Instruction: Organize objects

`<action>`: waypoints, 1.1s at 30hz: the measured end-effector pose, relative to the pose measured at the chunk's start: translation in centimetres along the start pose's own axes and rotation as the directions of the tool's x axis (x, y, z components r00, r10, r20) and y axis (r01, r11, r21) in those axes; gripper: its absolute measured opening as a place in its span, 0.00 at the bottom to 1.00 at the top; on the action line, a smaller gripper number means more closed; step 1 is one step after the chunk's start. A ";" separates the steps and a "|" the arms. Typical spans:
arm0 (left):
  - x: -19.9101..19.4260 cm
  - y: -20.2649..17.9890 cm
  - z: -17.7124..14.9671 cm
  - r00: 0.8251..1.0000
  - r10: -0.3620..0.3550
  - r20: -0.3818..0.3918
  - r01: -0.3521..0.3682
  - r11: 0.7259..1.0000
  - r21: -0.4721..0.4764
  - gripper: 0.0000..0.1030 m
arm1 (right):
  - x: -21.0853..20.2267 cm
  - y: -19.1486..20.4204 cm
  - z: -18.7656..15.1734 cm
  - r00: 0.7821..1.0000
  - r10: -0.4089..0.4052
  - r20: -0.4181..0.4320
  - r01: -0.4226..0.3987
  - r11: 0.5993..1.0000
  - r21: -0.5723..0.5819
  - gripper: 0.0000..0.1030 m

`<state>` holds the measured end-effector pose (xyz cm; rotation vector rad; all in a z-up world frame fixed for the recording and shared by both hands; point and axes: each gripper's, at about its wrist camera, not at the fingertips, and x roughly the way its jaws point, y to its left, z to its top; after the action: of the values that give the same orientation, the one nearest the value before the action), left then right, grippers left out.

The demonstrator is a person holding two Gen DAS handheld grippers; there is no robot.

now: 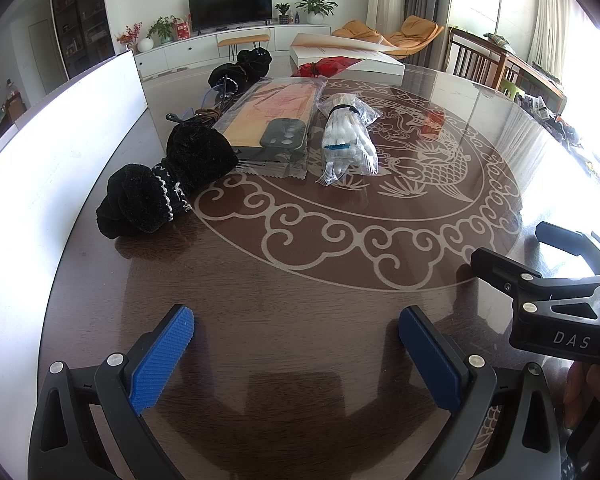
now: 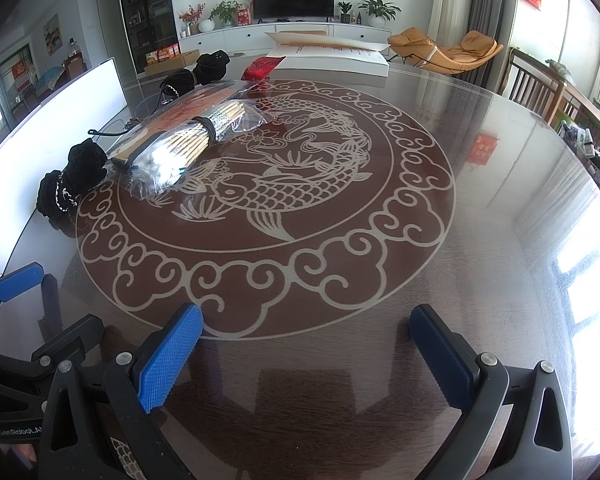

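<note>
You are holding the left gripper (image 1: 296,354) low over the near edge of the counter (image 1: 320,280), its blue-padded fingers (image 1: 162,360) spread wide and gripping nothing. You are holding the right gripper (image 2: 306,356) just beside it, on the right, its fingers (image 2: 170,360) likewise released and empty; its black frame is showing at the right edge of the left wrist view.

The objects are lying well apart from both grippers, grouped at the far left of the dark glass-topped counter with the fish pattern:

- A black velvet pouch (image 1: 168,184), tied at the middle with a white-stitched cord, is lying nearest to you, beside the white board (image 1: 60,152) standing along the left edge.
- A clear packet holding a phone case and printed card (image 1: 272,120) is lying just behind the pouch, touching it.
- A clear bag of cotton swabs (image 1: 348,138), banded with a black tie, is lying just beside the packet, on its right.
- A second black pouch (image 1: 240,68) is lying further back.
- A red packet (image 1: 324,67) is resting near a white box (image 1: 348,54) at the far edge
</note>
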<state>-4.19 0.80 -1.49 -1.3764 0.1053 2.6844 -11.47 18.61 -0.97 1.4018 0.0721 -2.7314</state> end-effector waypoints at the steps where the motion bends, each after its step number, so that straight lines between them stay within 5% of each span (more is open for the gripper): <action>1: 0.0 0.0 0.0 1.000 0.000 0.000 0.000 1.000 0.000 1.00 | 0.0 0.0 0.0 1.000 0.000 0.000 0.000 1.000 0.000 1.00; 33: -0.5 0.4 -1.1 1.000 0.010 0.018 -0.010 1.000 -0.008 1.00 | 0.0 0.0 0.0 1.000 0.000 0.000 0.000 1.000 0.000 1.00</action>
<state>-3.07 0.26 -1.69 -1.3575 0.1004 2.7077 -11.48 18.61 -0.97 1.4012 0.0715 -2.7314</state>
